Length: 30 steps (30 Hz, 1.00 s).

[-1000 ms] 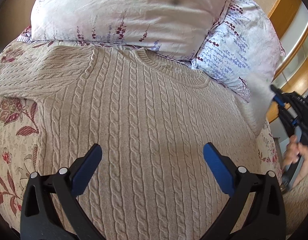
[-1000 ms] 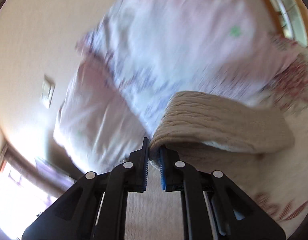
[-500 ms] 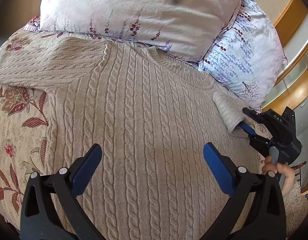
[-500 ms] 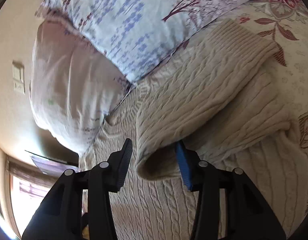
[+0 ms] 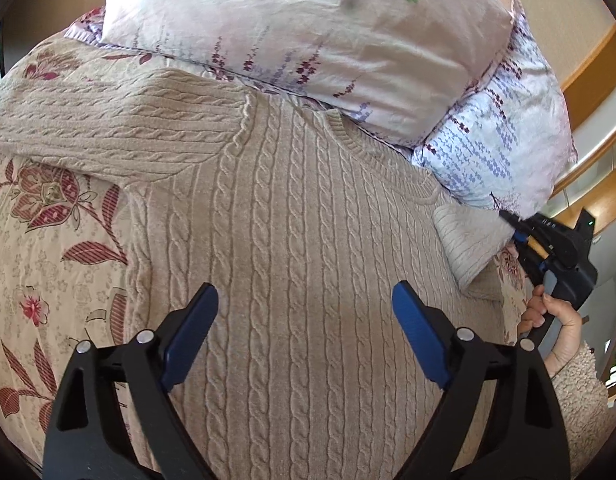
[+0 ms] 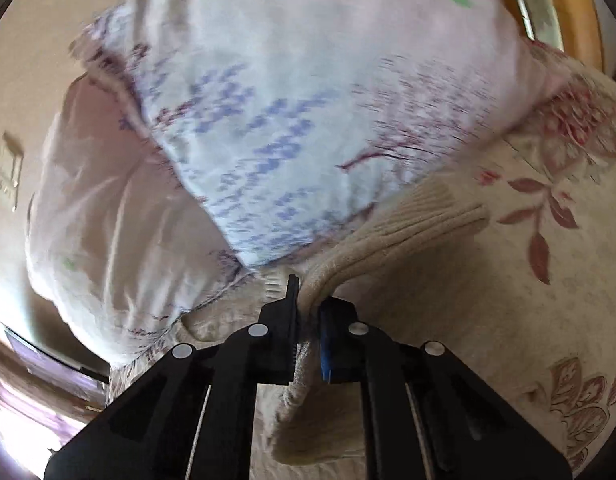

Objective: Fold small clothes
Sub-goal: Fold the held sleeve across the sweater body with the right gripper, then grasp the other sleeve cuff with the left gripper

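A beige cable-knit sweater (image 5: 292, 220) lies face up on the floral bedspread (image 5: 48, 260), its collar against the pillows. One sleeve (image 5: 88, 120) stretches out to the left. My left gripper (image 5: 304, 292) hovers over the sweater's chest, jaws wide and closing, with no fabric between its blue pads. At the right edge, my right gripper (image 5: 519, 232) is shut on the other sleeve (image 5: 467, 240), which is doubled over. In the right wrist view the right gripper (image 6: 309, 300) pinches a fold of that sleeve (image 6: 407, 220), low over the bed.
Two floral pillows, a pale pink one (image 5: 308, 32) and one with blue sprigs (image 5: 499, 140), lie just behind the collar. A wooden rail (image 5: 587, 80) curves behind them at the right. A person's hand (image 5: 551, 320) holds the right gripper beyond the bed's right edge.
The right gripper set the raised sleeve down, opened around it, and has shut on a fold of it again. The left gripper drifted sideways over the sweater, and its jaws have narrowed a little.
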Available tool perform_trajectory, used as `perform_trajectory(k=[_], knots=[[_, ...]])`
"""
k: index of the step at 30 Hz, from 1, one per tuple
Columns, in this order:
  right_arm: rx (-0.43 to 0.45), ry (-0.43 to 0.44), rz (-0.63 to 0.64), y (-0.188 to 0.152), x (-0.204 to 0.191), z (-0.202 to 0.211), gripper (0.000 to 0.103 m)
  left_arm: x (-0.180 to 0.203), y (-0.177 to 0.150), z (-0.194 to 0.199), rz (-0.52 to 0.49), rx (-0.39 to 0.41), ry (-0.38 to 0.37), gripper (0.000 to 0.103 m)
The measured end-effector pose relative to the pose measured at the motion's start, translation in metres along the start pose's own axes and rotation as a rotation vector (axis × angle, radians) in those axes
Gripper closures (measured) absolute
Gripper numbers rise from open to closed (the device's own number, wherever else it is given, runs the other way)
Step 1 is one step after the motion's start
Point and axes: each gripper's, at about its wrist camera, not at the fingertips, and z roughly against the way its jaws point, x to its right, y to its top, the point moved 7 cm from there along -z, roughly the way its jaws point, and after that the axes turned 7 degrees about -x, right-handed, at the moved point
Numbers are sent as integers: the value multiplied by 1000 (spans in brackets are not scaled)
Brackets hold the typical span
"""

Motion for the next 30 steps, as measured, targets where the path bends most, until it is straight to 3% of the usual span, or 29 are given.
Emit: perform_trajectory(k=[3, 6, 8, 11, 14, 18, 22, 25, 28, 30], knots=[[-49, 58, 157, -20, -65, -16, 94, -5, 2, 2, 25, 3, -28, 15], [-211, 100, 285, -62, -110, -51, 92, -6, 6, 6, 42, 14, -67, 15], [-368, 128, 324, -101, -126, -73, 75, -5, 9, 6, 51, 14, -97, 15], [-428, 153, 282, -121, -118, -66, 56, -2, 16, 1, 70, 4, -145, 18], [-387, 154, 148, -107, -85, -47, 55, 1, 23, -12, 107, -22, -191, 20], [-297, 81, -188, -78, 15, -7, 55, -1, 36, -37, 197, -73, -224, 25], [-183, 45, -455, -62, 99, 25, 55, -3, 50, -54, 246, -93, -217, 28], [-122, 74, -549, -52, 125, 31, 56, -2, 62, -61, 236, -88, -193, 32], [-81, 83, -579, -44, 133, 27, 60, -1, 72, -70, 218, -102, -176, 47], [-75, 84, -576, -44, 132, 25, 70, 0, 78, -79, 216, -124, -179, 69]])
